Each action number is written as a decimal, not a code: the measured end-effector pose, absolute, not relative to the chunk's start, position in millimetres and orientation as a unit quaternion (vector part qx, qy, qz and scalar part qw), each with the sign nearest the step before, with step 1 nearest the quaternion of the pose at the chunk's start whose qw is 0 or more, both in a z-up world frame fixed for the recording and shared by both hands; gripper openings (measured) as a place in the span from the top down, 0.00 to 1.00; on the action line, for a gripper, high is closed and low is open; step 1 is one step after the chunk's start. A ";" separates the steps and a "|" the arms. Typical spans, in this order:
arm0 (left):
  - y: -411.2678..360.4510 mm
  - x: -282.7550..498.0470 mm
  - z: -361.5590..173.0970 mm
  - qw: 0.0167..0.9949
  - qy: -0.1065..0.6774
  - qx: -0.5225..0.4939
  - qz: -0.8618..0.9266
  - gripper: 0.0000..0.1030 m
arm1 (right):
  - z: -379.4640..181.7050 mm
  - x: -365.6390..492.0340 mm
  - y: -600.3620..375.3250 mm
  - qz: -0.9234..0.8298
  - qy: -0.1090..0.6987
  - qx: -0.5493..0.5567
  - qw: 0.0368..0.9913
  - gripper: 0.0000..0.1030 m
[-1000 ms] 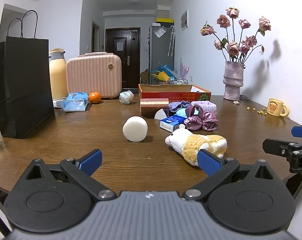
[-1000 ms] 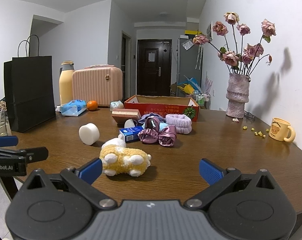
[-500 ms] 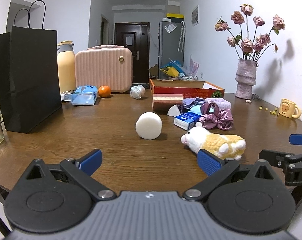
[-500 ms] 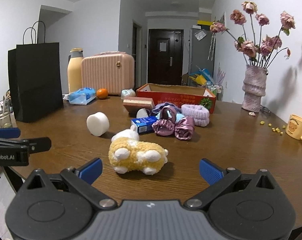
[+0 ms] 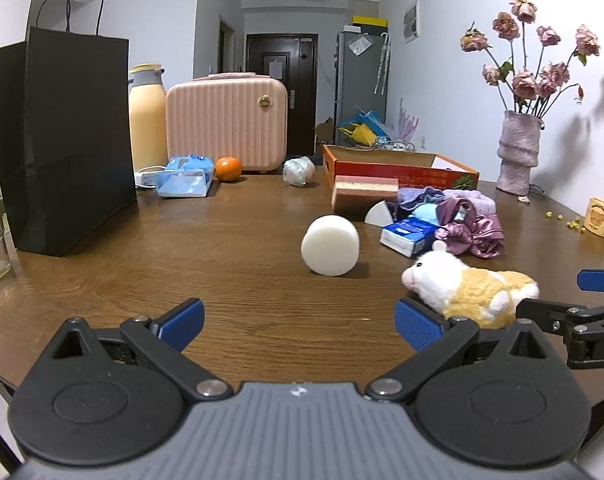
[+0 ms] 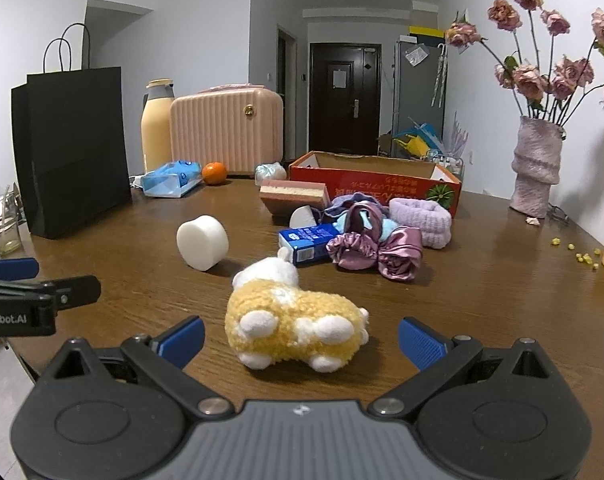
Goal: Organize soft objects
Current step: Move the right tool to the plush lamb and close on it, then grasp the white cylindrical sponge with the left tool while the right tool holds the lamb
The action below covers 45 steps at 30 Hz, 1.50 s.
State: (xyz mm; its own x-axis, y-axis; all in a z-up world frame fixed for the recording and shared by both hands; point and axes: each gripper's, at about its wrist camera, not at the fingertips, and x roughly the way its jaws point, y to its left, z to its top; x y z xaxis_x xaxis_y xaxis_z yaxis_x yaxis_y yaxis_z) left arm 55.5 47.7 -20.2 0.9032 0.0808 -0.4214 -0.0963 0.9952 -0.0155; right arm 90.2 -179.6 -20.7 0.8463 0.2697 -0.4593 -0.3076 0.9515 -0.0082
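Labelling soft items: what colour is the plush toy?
Yellow-tan with white head and paws, plush toy; right wrist view shows it best.

Both cameras sit low at the table's [image 5: 230,240] near edge, facing the far door. The 2 views share the plush toy [image 6: 294,320], closest under the right camera, with each glimpsing the other's gripper.

The left tongs [image 6: 10,280] read "nRobot.AI" on their side.
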 end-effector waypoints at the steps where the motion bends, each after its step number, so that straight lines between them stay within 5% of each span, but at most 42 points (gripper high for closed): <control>1: 49.6 58.1 -20.9 0.975 0.216 -0.019 0.046 0.00 | -21.7 94.6 -177.4 0.151 0.234 -0.041 0.960 0.00; 34: 89.0 105.5 -42.9 0.965 0.246 -0.049 0.076 0.00 | -51.5 201.8 -144.1 0.158 0.307 -0.031 0.938 0.00; 45: 89.1 108.1 -41.4 0.965 0.248 -0.048 0.075 0.00 | -48.8 197.9 -146.6 0.172 0.292 -0.033 0.940 0.12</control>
State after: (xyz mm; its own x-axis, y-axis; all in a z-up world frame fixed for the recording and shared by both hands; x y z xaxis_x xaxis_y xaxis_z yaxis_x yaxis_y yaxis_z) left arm 108.1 89.1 -41.4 0.8659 0.1201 -0.4855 -0.1681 0.9842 -0.0563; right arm 197.9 -146.6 -48.8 0.7709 0.3036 -0.5599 -0.3424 0.9388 0.0377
